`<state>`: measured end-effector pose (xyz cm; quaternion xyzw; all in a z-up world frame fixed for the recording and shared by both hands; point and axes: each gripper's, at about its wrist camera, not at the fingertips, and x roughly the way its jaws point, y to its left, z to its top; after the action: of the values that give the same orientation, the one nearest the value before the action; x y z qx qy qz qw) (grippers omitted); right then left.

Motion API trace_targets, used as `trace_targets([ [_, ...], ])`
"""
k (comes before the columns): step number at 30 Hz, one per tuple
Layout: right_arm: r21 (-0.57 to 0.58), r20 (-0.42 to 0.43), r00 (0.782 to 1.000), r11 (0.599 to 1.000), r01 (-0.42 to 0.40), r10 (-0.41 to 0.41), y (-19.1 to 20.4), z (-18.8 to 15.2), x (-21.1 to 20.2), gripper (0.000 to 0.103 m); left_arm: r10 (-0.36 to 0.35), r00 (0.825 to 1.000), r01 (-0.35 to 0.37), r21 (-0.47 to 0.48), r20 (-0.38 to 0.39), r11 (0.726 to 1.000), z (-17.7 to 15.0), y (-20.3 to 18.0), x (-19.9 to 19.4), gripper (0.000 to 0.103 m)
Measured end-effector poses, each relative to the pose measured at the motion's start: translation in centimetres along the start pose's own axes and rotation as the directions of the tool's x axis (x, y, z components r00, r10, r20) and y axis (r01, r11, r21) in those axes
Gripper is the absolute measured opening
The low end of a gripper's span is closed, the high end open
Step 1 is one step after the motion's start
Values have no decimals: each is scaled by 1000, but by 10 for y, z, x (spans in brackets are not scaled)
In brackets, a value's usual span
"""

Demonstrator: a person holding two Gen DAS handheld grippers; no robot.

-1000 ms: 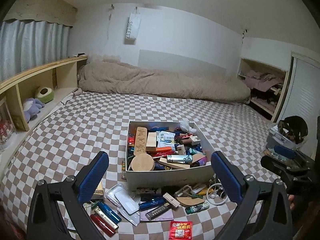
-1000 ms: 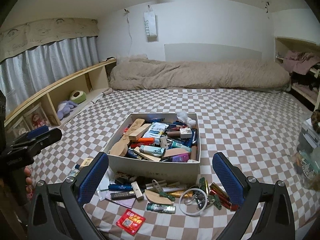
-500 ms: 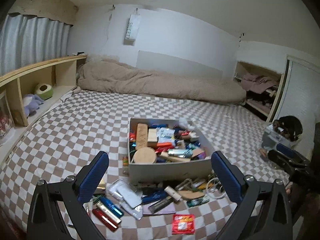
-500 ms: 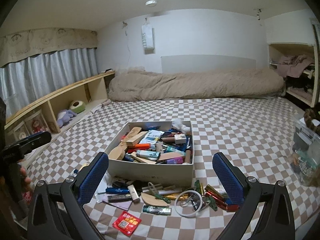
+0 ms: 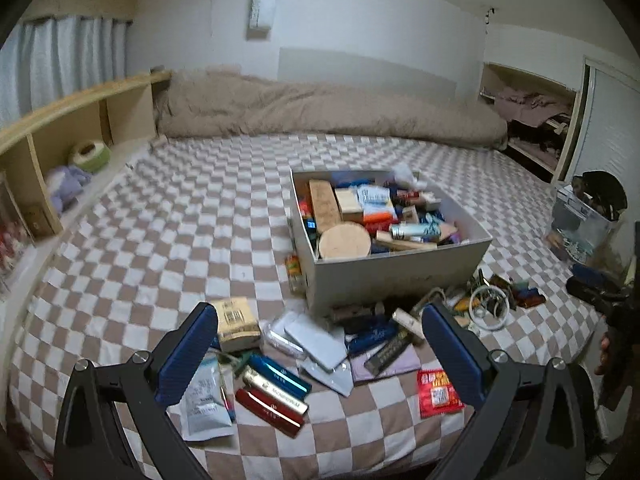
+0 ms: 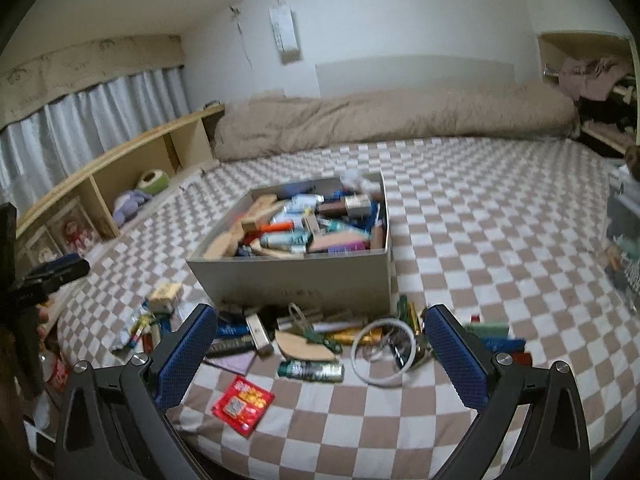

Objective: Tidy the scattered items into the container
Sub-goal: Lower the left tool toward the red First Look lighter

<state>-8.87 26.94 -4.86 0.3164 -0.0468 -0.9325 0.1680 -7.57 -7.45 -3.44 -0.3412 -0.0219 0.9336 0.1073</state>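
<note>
Bed (image 5: 168, 240): checked sheet, beige duvet (image 5: 328, 116) rolled along the far wall; everything I work on sits near the close edge.
What changed: over the last second both my views tipped down and drew nearer to the clutter, so the loose pile fills more of the picture than it did. I take that as the approach to a first pick; nothing has been lifted yet.
Cardboard box (image 5: 396, 268): the container, upright, already heaped with tubes, wooden blocks and a round wooden lid. It lies beyond the pile, ahead of both my tools.
Scattered pile: spread along the box's near wall, between box and bed edge, well short of tidy.
Left gripper (image 5: 320, 344): my jaws stand wide apart and hold nothing. Between them lie white flat packets (image 5: 316, 340) and dark tubes; the red, gold and blue lighters (image 5: 276, 390) sit just below, a small tan carton (image 5: 236, 322) just beside my left finger.
Right gripper (image 6: 320, 344): jaws equally wide, empty. Between them lie a white ring (image 6: 382, 350), a wooden sole-shaped piece (image 6: 304, 346) and a green tube (image 6: 311, 370).
Red sachet (image 6: 243, 404): nearest the bed edge, closer to me than the rest.
Next, as I judge it: lower onto one item and close.
</note>
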Motion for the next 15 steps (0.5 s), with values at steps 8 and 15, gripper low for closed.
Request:
trace_targets([
  [8,97,-100,993,994,-46,56,2,-21,43,103,-124,977,105,-116,-173,988,-21,30,37,103],
  [15,121,-163,986,993,-13,33,7,-39,73,103,-246,899,214,-126,-363,969,-39,43,76,103],
])
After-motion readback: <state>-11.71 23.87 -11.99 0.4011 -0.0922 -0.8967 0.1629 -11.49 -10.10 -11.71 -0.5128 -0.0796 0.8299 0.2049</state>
